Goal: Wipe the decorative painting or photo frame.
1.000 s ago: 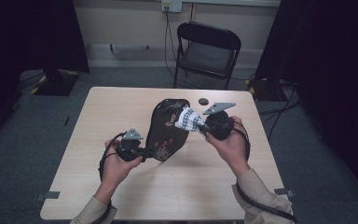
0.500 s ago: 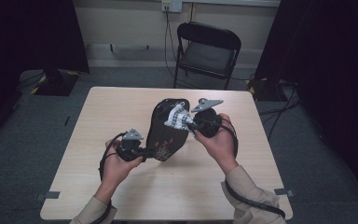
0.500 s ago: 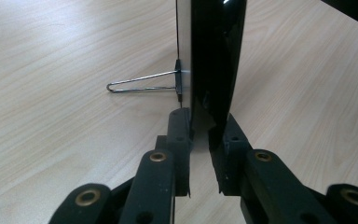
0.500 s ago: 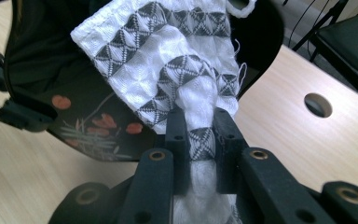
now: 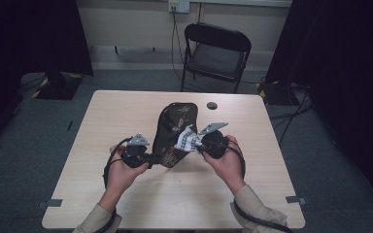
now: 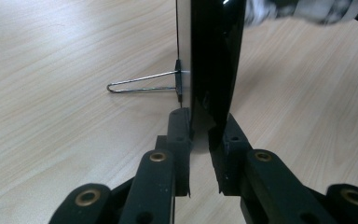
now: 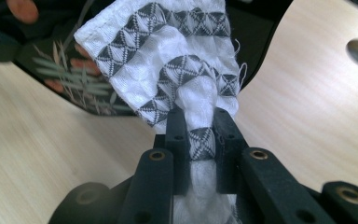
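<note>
Two tongs, both clamped on something: my left tongs (image 5: 151, 158) pinch the lower edge of a dark floral-print board (image 5: 174, 133), glossy black and thin edge-on in the left gripper view (image 6: 216, 56), jaws nearly together with the board's edge squeezed between them. My right tongs (image 5: 197, 145) grip a bunched white cloth with a grey triangle pattern (image 5: 186, 141); in the right gripper view the cloth (image 7: 168, 60) is pinched tight between the jaws and fans out past them, lying against the printed face of the board (image 7: 70, 79). The board stands tilted up from the bench (image 5: 126, 111), its lower end near my left hand (image 5: 121, 170) and its top leaning away toward the far side. A thin wire stand (image 6: 142, 86) sticks out from the back of the board and lies just over the bench surface in the left gripper view. My right hand (image 5: 226, 158) holds its tongs just right of the board's middle. Small dark round hole (image 5: 211, 105) in the bench beyond the board, well apart from it. Black folding chair (image 5: 216, 53) behind the bench's far edge
</note>
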